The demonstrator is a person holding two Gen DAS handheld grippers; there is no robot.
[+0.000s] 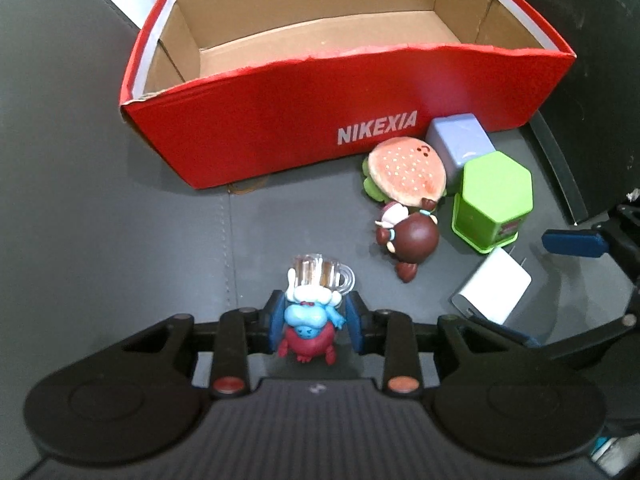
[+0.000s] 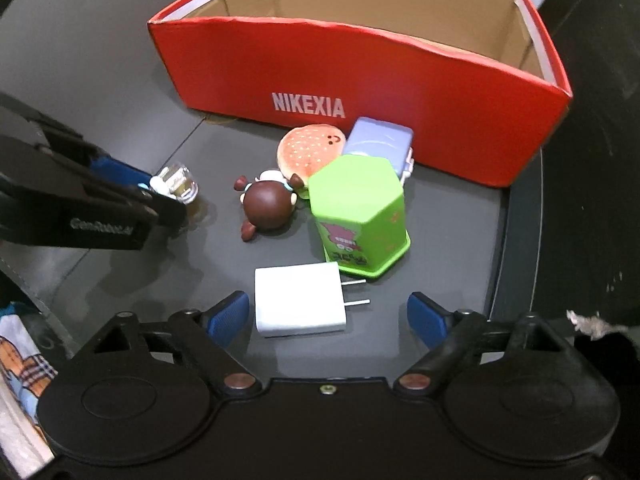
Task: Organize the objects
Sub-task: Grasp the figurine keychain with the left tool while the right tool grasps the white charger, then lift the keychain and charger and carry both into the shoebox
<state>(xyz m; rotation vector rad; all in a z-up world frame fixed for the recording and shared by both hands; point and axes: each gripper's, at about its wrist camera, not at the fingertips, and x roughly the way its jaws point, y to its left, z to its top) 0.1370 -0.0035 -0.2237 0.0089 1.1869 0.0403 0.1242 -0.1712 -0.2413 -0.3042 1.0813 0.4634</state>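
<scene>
My left gripper (image 1: 314, 326) is shut on a small blue and red figurine (image 1: 310, 326) that carries a clear beer mug (image 1: 320, 272); the mug also shows in the right wrist view (image 2: 180, 182). My right gripper (image 2: 328, 316) is open, its blue pads (image 2: 226, 318) either side of a white charger plug (image 2: 298, 304) lying on the dark surface. An open red shoebox (image 1: 304, 128) stands behind, its inside bare. In front of it lie a burger toy (image 1: 406, 170), a brown-haired doll (image 1: 408, 236), a green hexagonal box (image 1: 494, 196) and a lilac box (image 1: 458, 140).
The dark surface (image 1: 120, 220) has a stitched seam left of the left gripper. The charger plug (image 1: 494, 286) lies right of the left gripper. A patterned cloth (image 2: 20, 364) shows at the far left edge of the right wrist view.
</scene>
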